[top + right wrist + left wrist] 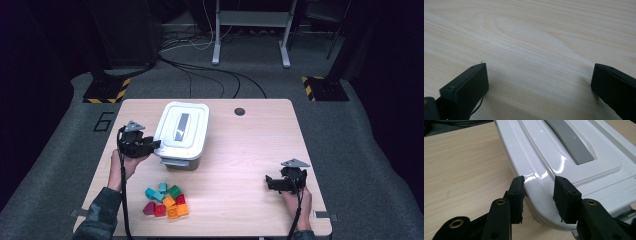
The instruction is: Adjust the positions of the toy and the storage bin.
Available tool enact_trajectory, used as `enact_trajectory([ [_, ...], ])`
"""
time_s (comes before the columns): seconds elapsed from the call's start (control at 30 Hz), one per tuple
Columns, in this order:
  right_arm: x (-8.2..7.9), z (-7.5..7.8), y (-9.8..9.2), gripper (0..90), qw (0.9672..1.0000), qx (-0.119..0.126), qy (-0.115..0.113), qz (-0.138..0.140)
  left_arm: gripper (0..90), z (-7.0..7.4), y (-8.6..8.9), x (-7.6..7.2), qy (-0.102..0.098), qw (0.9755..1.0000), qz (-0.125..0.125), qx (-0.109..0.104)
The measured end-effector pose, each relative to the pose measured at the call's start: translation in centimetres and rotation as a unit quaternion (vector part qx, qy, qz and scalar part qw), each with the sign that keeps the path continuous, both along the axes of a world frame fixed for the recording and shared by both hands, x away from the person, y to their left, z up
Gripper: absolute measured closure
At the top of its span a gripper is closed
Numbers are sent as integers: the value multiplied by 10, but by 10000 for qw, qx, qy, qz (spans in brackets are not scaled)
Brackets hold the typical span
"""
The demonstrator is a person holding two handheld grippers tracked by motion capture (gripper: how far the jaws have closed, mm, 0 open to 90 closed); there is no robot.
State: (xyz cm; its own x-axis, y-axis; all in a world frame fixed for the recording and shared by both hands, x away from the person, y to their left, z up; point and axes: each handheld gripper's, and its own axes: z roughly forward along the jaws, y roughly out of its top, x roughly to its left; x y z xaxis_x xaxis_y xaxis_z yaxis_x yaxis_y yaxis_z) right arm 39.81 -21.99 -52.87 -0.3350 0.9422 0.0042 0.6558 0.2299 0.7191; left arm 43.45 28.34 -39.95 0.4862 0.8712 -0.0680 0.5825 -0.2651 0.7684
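The white lidded storage box [181, 134] with a grey handle strip sits at the back left of the tabletop [250, 150]; no brand or label is legible on it, while a "6" [103, 121] is marked on the floor to the left. The left tongs [537, 185] straddle the lid's rim [534, 195] at a corner, jaws narrowly apart, and whether the pads press it cannot be told. The right tongs [537, 75] stand wide apart over bare wood, with coloured toy blocks [166, 201] near the front edge.

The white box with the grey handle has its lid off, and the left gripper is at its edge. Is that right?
Not quite. The lid is on the white box, closed; the high view shows it. The rest holds: the left gripper is at its edge, jaws either side of the lid's rim.
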Motion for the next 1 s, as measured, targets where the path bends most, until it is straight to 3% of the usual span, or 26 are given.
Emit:
enact_trajectory([
  [0.2, 0, 0, 0, 4, 10000, 3, 2, 8, 579, -1, -10, -7, -61, 10000, -64, 37],
  [0.67, 0, 0, 0, 6, 10000, 10, 1, 27, 554, 2, -35, -19, -123, 9986, -468, 197],
  [1.0, 0, 0, -1, 7, 10000, 8, 3, 40, 550, 1, -51, -21, -119, 9983, -551, 154],
])
